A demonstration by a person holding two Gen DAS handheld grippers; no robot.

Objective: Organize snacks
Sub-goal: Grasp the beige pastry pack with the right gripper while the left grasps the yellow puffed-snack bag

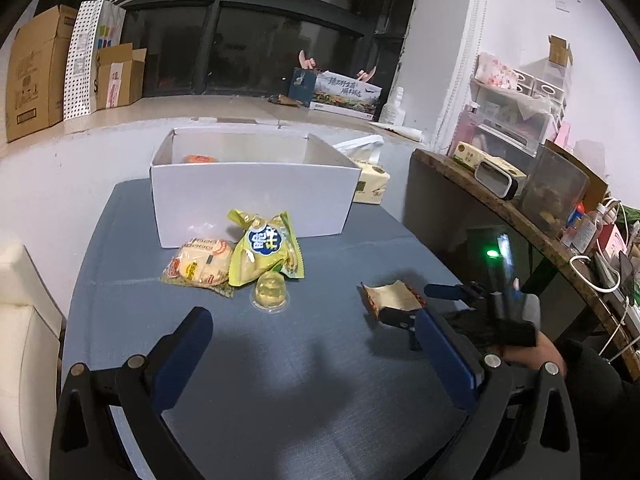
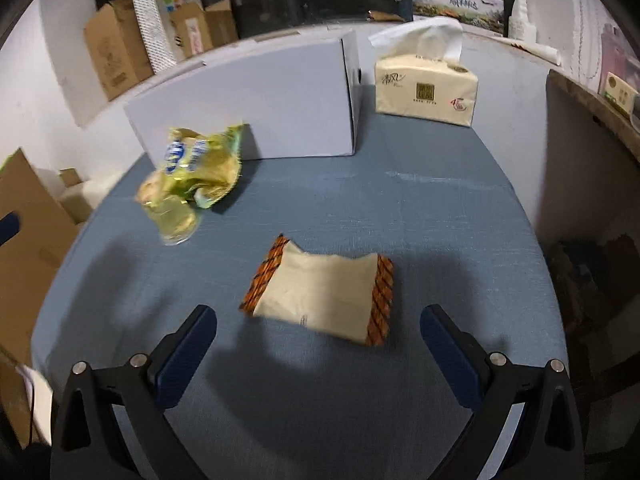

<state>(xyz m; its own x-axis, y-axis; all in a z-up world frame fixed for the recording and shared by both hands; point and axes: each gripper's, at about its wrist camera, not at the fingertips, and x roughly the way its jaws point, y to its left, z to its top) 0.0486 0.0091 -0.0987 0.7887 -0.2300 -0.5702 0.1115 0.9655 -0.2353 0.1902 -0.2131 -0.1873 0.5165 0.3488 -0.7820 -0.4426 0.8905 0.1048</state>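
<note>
We see a tissue pack point(image 2: 427, 90) standing on the blue worktop point(image 2: 420, 208), a white sheet poking out of its top. Behind the worktop runs a pale ledge point(image 1: 208, 106) below dark window panes point(image 1: 256, 56). At its left end stand brown cardboard boxes point(image 1: 36, 76) and a dotted paper bag point(image 1: 86, 60) — the bag upright between two of the boxes. Farther right on the ledge lies a long printed carton point(image 1: 346, 96). To the right we find a wooden shelf point(image 1: 516, 216) crowded with small items — a yellow-green pack point(image 1: 472, 156), a clear container point(image 1: 556, 192), white cables point(image 1: 600, 276).
</note>
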